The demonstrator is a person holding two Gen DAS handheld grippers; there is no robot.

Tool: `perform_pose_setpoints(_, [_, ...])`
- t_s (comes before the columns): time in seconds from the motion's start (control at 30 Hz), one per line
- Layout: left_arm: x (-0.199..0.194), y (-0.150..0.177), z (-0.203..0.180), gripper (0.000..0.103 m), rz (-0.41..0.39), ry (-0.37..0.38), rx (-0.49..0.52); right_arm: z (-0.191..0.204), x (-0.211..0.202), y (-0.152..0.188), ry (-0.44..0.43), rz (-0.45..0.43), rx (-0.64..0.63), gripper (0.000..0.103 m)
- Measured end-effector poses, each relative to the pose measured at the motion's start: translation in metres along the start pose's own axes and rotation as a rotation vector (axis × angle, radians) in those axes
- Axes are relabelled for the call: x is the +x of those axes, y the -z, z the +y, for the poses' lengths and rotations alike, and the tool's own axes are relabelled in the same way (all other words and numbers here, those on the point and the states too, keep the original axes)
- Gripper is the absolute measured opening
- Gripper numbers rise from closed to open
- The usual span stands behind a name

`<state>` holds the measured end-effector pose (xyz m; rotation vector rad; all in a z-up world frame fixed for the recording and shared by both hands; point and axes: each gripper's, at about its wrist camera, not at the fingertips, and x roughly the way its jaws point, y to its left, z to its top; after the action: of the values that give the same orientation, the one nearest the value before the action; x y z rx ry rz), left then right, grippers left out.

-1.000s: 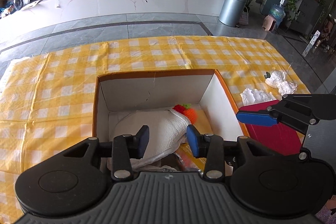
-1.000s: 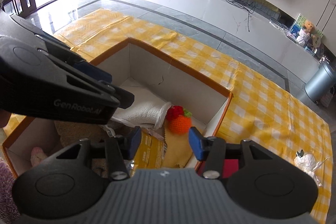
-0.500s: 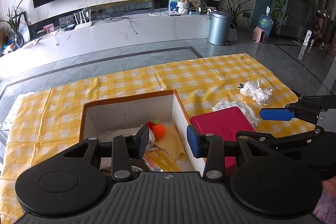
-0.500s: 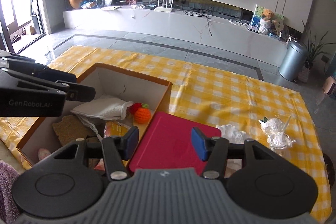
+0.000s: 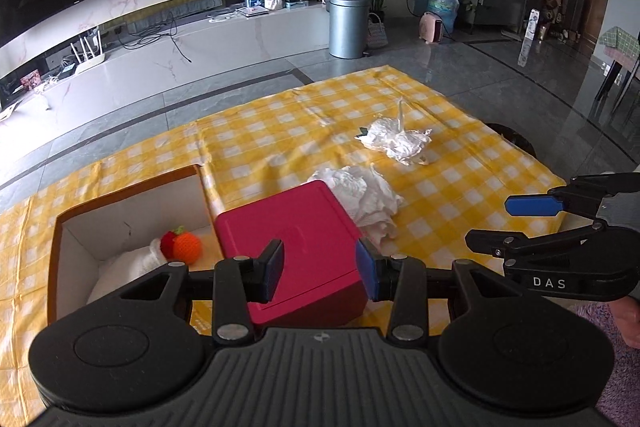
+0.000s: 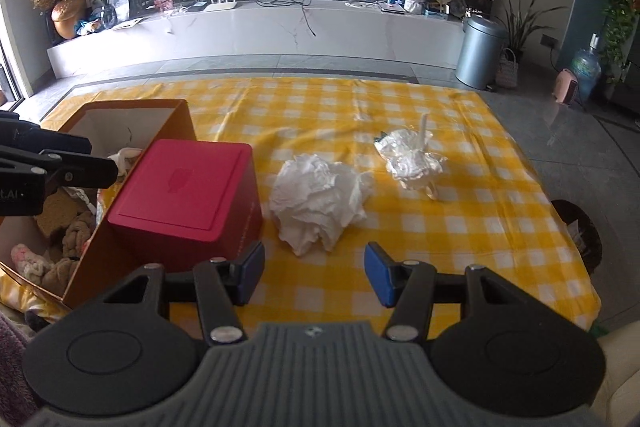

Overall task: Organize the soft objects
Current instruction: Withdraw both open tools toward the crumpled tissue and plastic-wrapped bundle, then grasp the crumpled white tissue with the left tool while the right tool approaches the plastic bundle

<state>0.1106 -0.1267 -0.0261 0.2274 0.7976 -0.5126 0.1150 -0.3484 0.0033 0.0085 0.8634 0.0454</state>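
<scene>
An open cardboard box (image 5: 132, 187) (image 6: 176, 115) sits at the left of the yellow checked cloth and holds soft things: a white towel (image 5: 132, 263), an orange and red knitted fruit (image 5: 182, 247), brown and pink fabric items (image 6: 60, 255). A crumpled white cloth (image 6: 316, 199) (image 5: 364, 195) lies right of the red box (image 6: 188, 191) (image 5: 296, 247). A crumpled clear plastic bag (image 6: 412, 163) (image 5: 394, 141) lies farther off. My left gripper (image 5: 320, 269) is open and empty above the red box. My right gripper (image 6: 314, 275) is open and empty, just short of the white cloth.
The cloth (image 6: 460, 227) ends at the right over grey floor. A dark round object (image 6: 576, 231) sits at its right edge. A white media bench (image 6: 280, 31) and a metal bin (image 6: 480, 51) stand far behind.
Both grippers have drawn back from inside the cardboard box and swung right. The red box and the white cloth now lie ahead. Both stayed open and empty.
</scene>
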Motion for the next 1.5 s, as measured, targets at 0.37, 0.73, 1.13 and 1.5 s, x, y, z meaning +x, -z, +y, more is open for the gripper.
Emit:
perform_pose_setpoints(0.37, [0.058,-0.023,-0.045,0.047,0.074,0.086,0.073,-0.059,0.024,0.013,0.05,0.033,0.043,0.055])
perform_pose_setpoints(0.73, [0.153,-0.071,-0.049,0.059,0.252,0.087,0.075,-0.102,0.069,-0.002,0.086,0.063,0.085,0.055])
perform_pose_setpoints(1.13, [0.264,-0.084,-0.051,0.085,0.51,-0.08,-0.043,-0.122,0.104,-0.003,0.073,0.125,0.119,0.055])
perform_pose_setpoints(1.5, [0.299,-0.072,-0.046,0.077,0.601,-0.084,-0.097,-0.127,0.128,-0.009,0.054,0.142,0.116,0.057])
